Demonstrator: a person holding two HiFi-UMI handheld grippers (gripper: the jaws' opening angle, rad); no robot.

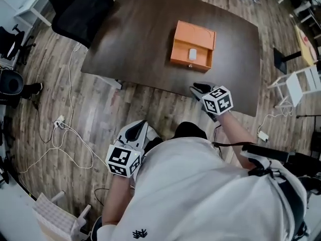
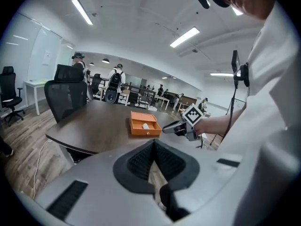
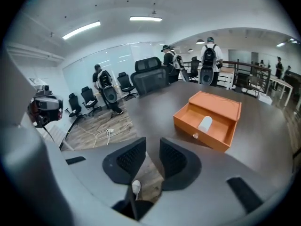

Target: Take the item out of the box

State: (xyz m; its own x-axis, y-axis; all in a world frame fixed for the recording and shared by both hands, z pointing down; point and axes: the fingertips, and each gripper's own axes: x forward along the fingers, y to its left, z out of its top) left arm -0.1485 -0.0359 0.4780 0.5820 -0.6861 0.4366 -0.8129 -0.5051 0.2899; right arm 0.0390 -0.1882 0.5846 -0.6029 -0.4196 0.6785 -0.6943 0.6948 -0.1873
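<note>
The pads (image 3: 130,158) of the right gripper (image 3: 152,145) were black, ribbed and matt, set in smooth grey plastic. Ahead of those fingertips, the orange box (image 3: 218,103) looked like matt card, with a small shiny knob (image 3: 195,135). The white item (image 3: 205,123) inside looked like smooth plastic. The table (image 3: 155,102) was dark wood grain with a soft sheen, and the floor (image 3: 106,124) was pale wood plank.

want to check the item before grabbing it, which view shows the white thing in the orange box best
The right gripper view: the white item is largest and clearest, lying in the open orange box. Head view shows it small from above; left gripper view, tiny.
</note>
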